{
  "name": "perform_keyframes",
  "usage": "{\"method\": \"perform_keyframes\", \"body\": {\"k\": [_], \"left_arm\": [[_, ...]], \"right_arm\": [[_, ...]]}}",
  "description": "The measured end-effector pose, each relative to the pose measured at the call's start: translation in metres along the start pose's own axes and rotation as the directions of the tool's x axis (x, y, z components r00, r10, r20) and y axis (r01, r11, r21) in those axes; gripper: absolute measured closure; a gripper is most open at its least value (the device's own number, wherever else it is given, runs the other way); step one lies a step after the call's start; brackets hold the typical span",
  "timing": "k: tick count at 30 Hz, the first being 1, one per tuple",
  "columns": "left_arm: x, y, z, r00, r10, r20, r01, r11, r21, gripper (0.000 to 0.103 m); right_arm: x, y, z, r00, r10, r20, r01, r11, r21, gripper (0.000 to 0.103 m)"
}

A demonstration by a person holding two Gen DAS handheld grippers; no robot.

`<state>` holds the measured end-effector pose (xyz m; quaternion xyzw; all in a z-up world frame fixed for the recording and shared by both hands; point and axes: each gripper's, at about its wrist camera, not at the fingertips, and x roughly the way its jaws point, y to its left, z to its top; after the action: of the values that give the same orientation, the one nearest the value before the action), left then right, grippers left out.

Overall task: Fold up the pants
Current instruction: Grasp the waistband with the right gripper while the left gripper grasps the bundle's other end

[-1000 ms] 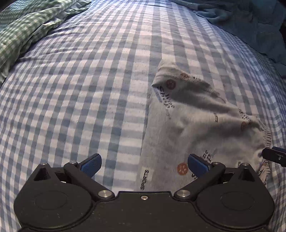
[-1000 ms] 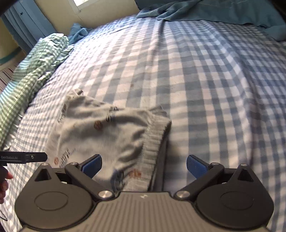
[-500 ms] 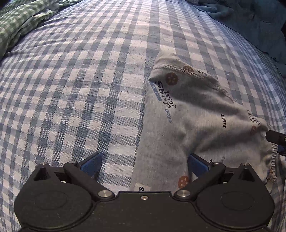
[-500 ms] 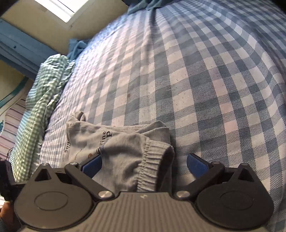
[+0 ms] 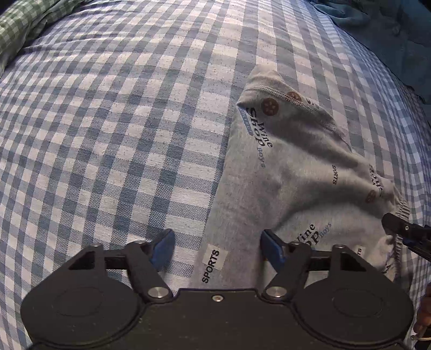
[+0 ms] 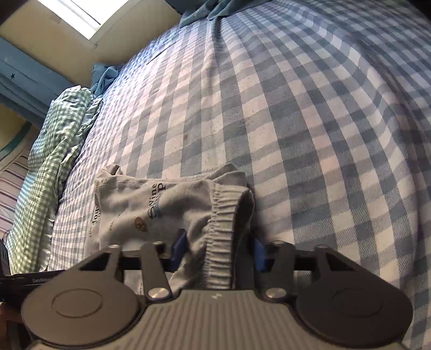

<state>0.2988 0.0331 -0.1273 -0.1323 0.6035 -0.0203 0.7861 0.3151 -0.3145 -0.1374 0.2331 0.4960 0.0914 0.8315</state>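
Observation:
Small grey printed pants (image 5: 291,172) lie crumpled on the blue checked bed sheet (image 5: 121,134). My left gripper (image 5: 216,246) is open, its blue pads straddling the pants' left edge near a "SPORTS" label. In the right wrist view the pants (image 6: 161,204) lie in front of my right gripper (image 6: 217,251), whose jaws stand partly closed around the ribbed waistband (image 6: 221,228); the pads do not pinch it. The right gripper's tip (image 5: 398,228) shows at the waistband in the left wrist view.
A green checked blanket (image 6: 51,150) is bunched along the bed's left side. Dark blue cloth (image 5: 390,32) lies at the far end of the bed. A wall and window (image 6: 80,16) stand beyond the bed.
Both grippers moved in closer to the pants. The jaws of both narrowed, the right around the waistband, the left over the pants' left edge.

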Motion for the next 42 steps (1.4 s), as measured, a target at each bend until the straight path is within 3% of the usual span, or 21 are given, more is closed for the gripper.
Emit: {"method": "perform_keyframes", "body": {"k": [2,6,9,15,21,35,42], "left_arm": [[-0.005,-0.003,0.002,1.0,-0.021,-0.009,0.021,1.0,0.008,0.063],[-0.015,-0.016,-0.001,1.0,0.015,-0.006,-0.015,0.998,0.053,0.084],[-0.024,-0.024,-0.005,0.999,0.028,0.023,-0.03,0.996,0.081,0.088],[-0.056,-0.034,-0.018,0.997,-0.001,0.076,-0.006,0.996,0.093,0.089],[-0.078,-0.043,-0.039,0.996,-0.047,0.074,0.04,0.996,0.086,0.09],[-0.11,-0.011,-0.153,0.998,-0.067,-0.012,0.068,0.995,0.068,0.09],[-0.115,0.006,-0.174,0.995,-0.086,-0.05,0.089,0.994,0.065,0.09]], "right_arm": [[-0.001,0.004,-0.002,1.0,-0.005,0.001,0.005,1.0,-0.006,0.067],[-0.007,0.013,-0.003,1.0,-0.029,0.002,0.029,0.999,-0.016,0.081],[-0.016,0.016,-0.003,0.999,-0.036,0.004,0.036,0.999,-0.005,0.087],[-0.045,0.026,-0.012,1.0,-0.009,0.018,0.009,1.0,-0.005,0.09],[-0.078,0.037,-0.035,1.0,-0.002,0.005,0.002,1.0,-0.031,0.091],[-0.128,0.044,-0.138,0.998,-0.023,-0.052,0.025,0.999,0.036,0.091],[-0.138,0.058,-0.17,0.998,-0.052,-0.022,0.054,0.993,0.1,0.091]]}}
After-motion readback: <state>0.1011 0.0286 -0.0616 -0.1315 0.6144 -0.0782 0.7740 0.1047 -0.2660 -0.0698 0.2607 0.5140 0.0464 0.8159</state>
